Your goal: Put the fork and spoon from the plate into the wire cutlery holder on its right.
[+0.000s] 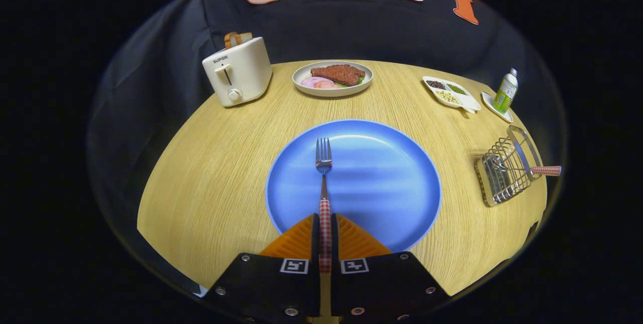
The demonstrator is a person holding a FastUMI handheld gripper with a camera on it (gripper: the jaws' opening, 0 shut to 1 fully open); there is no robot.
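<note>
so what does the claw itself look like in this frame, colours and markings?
The claw has two orange ribbed wedge-shaped fingers mounted on matte black angular blocks. Each block carries a small square black-and-white fiducial marker near its inner edge, plus several silver screw heads. No cables, hand or sleeve can be made out.

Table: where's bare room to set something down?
Bare wood left of the blue plate, below the toaster, and between the plate and steak dish. Crowded right: cutlery holder, snack tray, bottle. Gripper grips the fork.
</note>
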